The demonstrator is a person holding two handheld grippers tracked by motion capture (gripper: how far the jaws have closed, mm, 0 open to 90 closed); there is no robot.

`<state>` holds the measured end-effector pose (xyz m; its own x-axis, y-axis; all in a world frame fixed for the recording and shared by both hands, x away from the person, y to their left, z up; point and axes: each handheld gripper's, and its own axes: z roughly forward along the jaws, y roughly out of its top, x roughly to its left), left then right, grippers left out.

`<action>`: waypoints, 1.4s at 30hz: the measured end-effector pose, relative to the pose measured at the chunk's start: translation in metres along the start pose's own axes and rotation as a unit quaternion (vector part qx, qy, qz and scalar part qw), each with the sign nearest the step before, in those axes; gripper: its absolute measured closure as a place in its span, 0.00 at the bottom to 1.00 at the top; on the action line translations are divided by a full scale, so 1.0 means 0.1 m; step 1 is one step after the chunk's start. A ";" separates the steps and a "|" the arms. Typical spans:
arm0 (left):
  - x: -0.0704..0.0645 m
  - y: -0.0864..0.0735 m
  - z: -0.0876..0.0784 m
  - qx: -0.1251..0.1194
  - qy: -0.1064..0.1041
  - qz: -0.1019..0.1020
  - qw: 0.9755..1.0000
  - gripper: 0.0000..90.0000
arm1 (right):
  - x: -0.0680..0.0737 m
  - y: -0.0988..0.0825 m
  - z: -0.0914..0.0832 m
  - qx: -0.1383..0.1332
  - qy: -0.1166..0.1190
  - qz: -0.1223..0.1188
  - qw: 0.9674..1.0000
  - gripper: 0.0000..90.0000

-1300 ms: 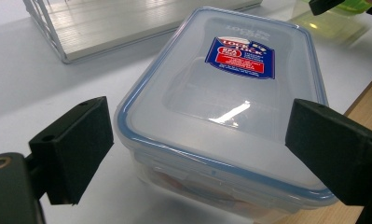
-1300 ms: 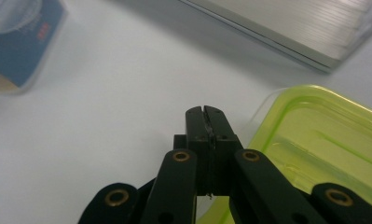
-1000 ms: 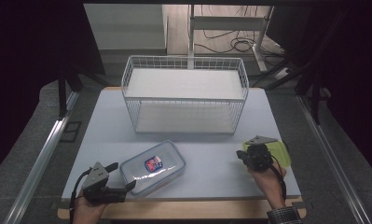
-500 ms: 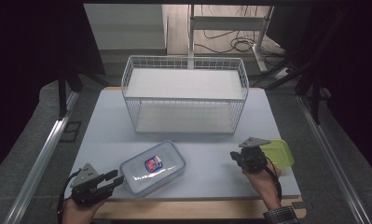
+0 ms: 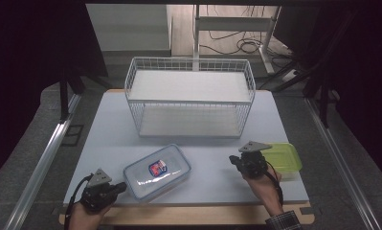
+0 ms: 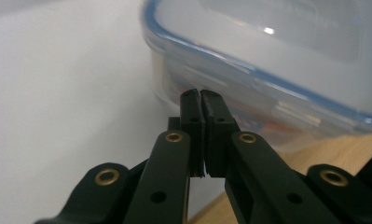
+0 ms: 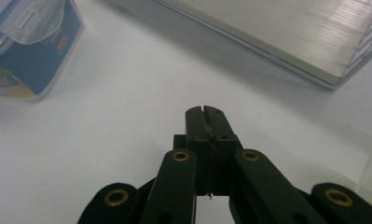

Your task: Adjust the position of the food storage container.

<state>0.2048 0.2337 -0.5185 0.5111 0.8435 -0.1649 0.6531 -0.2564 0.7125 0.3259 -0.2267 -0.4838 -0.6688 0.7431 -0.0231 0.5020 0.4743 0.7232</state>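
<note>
A clear food container (image 5: 157, 171) with a blue rim and a red and blue label lies on the pale table (image 5: 107, 129) near its front edge. My left gripper (image 5: 123, 187) rests just left of it. Its jaws have just been closing and are now shut with nothing between them. In the left gripper view the shut tips (image 6: 201, 95) point at the container's side wall (image 6: 267, 56), very close to it. My right gripper (image 5: 235, 160) is shut and empty, pointing left across bare table (image 7: 127, 116) toward the container (image 7: 30, 42). A green-lidded container (image 5: 285, 158) lies behind its hand.
A white wire rack (image 5: 191, 96) with two shelves stands at the back middle of the table. Its lower shelf edge (image 7: 291, 32) crosses the top of the right gripper view. The wooden table edge (image 6: 333, 149) runs beside the left gripper.
The left gripper's jaws went from wide open to shut beside the clear container. The right gripper slid a little to the left, away from the green-lidded container.
</note>
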 end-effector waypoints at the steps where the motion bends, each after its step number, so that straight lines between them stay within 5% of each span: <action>1: 0.00 0.00 0.00 0.000 0.000 0.000 1.000 0.98 | 0.00 0.00 0.00 0.000 0.000 0.000 1.000 0.99; 6: 0.05 0.09 0.10 0.002 -0.009 -0.008 1.000 0.98 | 0.06 0.03 0.03 -0.003 0.011 -0.003 1.000 0.99; 25: -0.05 0.65 0.70 -0.001 -0.030 0.025 0.999 0.98 | 0.24 0.14 0.35 -0.009 0.048 -0.010 0.999 0.98; 34: -0.11 0.81 0.89 -0.001 -0.046 0.039 0.998 0.98 | 0.17 0.09 0.29 0.014 0.024 -0.002 1.000 0.99; 42: -0.12 0.83 0.94 -0.001 -0.066 0.037 0.997 0.97 | 0.26 0.00 0.15 0.030 0.013 -0.023 0.999 0.99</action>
<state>0.3055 0.1574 -0.5211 0.6279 0.7521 -0.2003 0.6097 -0.3153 0.7272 0.3169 -0.2005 -0.4954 -0.7060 0.7072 -0.0372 0.5010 0.5359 0.6795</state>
